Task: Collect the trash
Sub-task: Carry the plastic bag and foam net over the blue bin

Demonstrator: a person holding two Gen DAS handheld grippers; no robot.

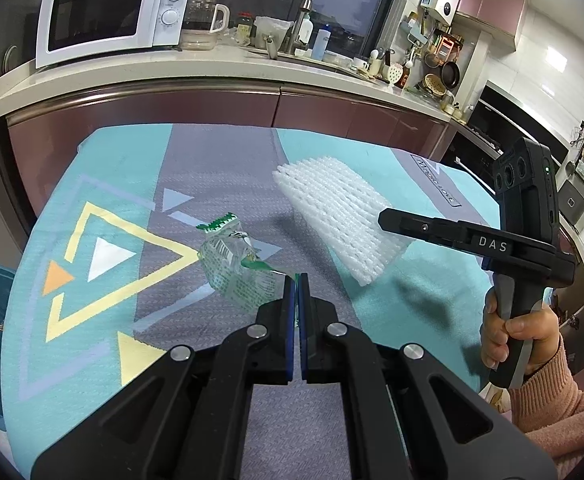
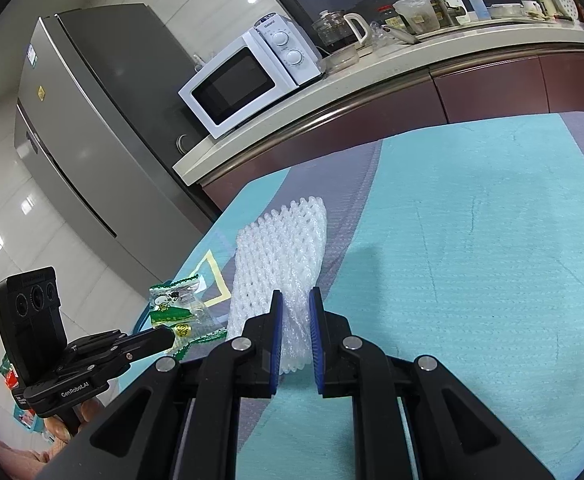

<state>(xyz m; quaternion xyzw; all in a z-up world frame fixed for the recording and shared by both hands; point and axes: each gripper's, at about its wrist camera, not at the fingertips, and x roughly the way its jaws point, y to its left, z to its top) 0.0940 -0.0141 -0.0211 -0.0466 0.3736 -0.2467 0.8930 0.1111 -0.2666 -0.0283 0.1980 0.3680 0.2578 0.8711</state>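
**Both grippers hold trash over the table**

The white foam net point(image 2: 280, 256) hangs above the patterned tablecloth point(image 2: 472, 240), its near end pinched in the right gripper point(image 2: 295, 308). Just left of the net, the left gripper point(image 1: 296, 280) has its fingers pressed together on a corner of the clear green-printed wrapper point(image 1: 236, 268), lifted off the cloth.
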